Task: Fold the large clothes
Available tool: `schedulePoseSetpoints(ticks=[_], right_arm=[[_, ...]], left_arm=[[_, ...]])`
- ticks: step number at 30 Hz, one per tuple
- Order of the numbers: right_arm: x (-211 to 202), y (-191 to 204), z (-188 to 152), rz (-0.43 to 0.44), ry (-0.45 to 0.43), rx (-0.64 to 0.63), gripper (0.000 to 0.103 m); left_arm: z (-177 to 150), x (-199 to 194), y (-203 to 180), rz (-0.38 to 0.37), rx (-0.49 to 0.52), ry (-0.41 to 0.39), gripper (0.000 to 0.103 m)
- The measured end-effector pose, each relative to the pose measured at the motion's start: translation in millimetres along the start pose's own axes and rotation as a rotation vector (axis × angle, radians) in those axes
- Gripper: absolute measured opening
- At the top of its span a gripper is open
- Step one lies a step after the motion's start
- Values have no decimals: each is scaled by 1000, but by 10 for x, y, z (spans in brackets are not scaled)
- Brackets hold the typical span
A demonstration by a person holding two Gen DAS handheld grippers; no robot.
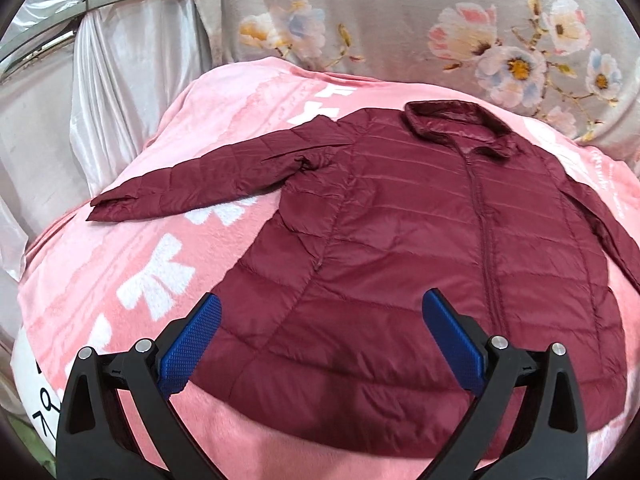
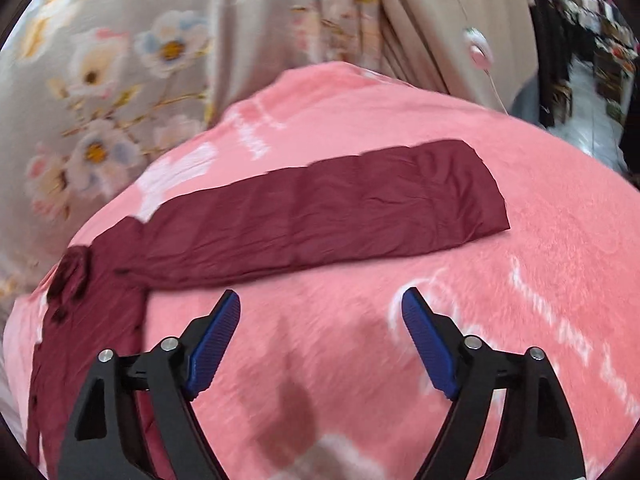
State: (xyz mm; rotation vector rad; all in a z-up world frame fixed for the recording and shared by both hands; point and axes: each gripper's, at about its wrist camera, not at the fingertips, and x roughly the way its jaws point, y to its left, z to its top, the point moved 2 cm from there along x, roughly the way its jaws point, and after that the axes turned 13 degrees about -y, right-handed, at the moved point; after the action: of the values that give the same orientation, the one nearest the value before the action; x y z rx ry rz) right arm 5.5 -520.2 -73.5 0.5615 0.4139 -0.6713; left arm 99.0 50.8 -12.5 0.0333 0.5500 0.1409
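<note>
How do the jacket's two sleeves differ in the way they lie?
The left sleeve looks creased near the armpit, its cuff wrinkled. The right sleeve lies flat and straight, its cuff cut square. Both are maroon, quilted, spread out from the jacket on the pink blanket, unfolded.

a home bedroom: pink fleece blanket [image 1: 280, 92] on bed, floral curtain [image 1: 400, 20] behind.

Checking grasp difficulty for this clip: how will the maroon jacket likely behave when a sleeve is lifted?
The jacket looks floppy: its sleeve lies limp and creased on the blanket. Thin quilted padding suggests it is light for its size. The shiny shell may be slippery in a tool.
</note>
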Motion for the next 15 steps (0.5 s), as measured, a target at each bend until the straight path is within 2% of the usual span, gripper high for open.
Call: schedulePoseSetpoints(ticks=[4, 9, 11, 13, 15], right_arm=[[352, -312, 40, -38, 26, 103, 71], [549, -435, 116, -50, 4, 171, 64], [640, -429, 161, -64, -5, 177, 51], [743, -422, 184, -58, -3, 203, 18], [774, -379, 219, -47, -13, 216, 7]], left_arm=[[36, 138, 41, 43, 3, 7, 98], [49, 266, 74, 72, -6, 20, 98], [40, 303, 61, 74, -4, 25, 98], [33, 327, 28, 72, 5, 28, 98], [30, 344, 5, 72, 14, 29, 98]])
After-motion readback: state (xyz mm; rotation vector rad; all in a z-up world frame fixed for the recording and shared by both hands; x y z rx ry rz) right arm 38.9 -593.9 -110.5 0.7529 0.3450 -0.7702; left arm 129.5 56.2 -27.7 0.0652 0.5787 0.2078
